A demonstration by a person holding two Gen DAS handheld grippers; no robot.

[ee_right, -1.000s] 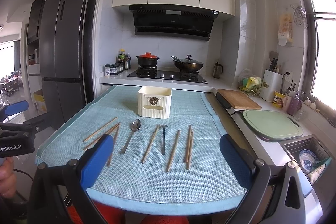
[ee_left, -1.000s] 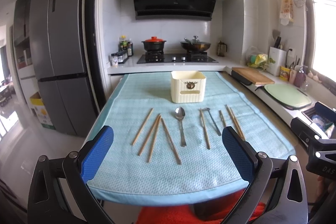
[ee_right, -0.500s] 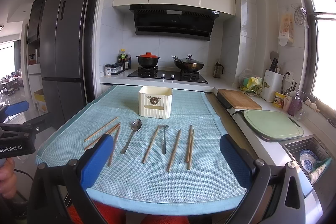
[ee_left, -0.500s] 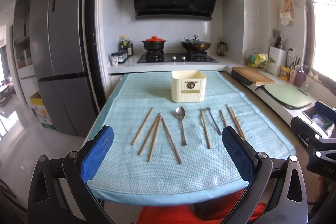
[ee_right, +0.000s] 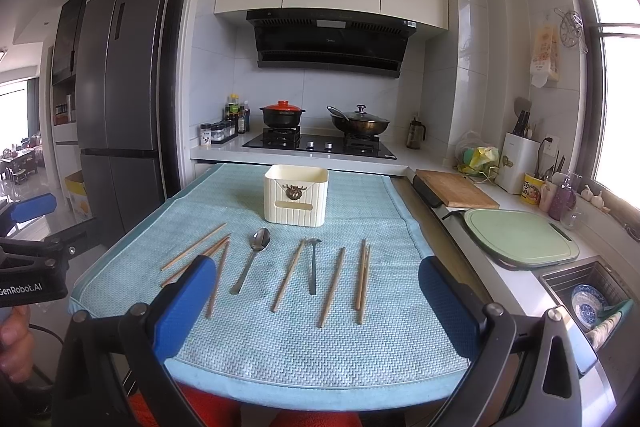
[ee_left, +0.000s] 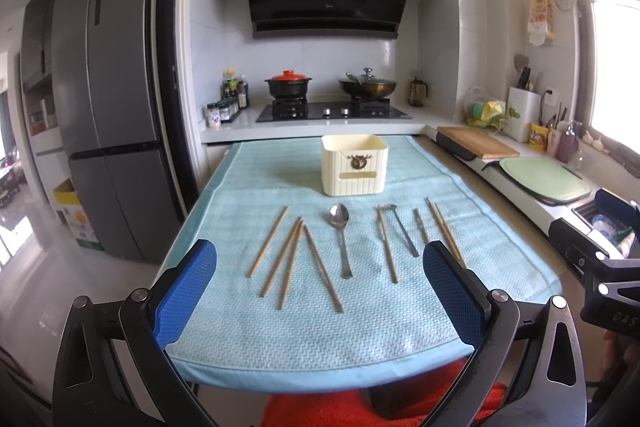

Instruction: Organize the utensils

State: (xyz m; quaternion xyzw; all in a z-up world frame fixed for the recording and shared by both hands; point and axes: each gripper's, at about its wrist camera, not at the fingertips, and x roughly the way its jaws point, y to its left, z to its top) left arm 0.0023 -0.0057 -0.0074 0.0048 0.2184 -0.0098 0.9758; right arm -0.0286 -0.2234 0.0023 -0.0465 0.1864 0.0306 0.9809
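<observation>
1. Utensils lie in a loose row on the light-blue cloth (ee_left: 280, 331) covering the counter (ee_right: 460, 267), all pointing roughly toward 12 o'clock.
2. Spoon (ee_left: 341, 239) (ee_right: 251, 259): metal, bowl at the far end, near the row's centre.
3. Chopsticks: four wooden sticks (ee_left: 294, 259) fan out at 9 o'clock of the spoon; further sticks (ee_right: 362, 279) lie at 3 o'clock, the two outermost touching along their length.
4. A dark metal utensil (ee_right: 312, 265) rests between two of the right-hand sticks; its type cannot be determined.
5. Cream holder (ee_left: 354, 165) (ee_right: 296, 195): upright on the cloth at 12 o'clock of the row, apart from every utensil, with an emblem on its front.
6. Left claw (ee_left: 320, 303): blue pads spread wide, nothing between them, held over the near cloth edge.
7. Right claw (ee_right: 316, 311): pads likewise spread wide and empty, over the near edge.
8. A hand (ee_right: 14, 343) grips the left unit's handle at 8 o'clock in the right wrist view.
9. Surroundings: hob with red-lidded pot (ee_right: 282, 115) and wok (ee_right: 359, 123) at 12 o'clock; wooden board (ee_right: 454, 189) and green board (ee_right: 520, 237) at 3 o'clock; refrigerator (ee_left: 108, 107) at 9 o'clock.
</observation>
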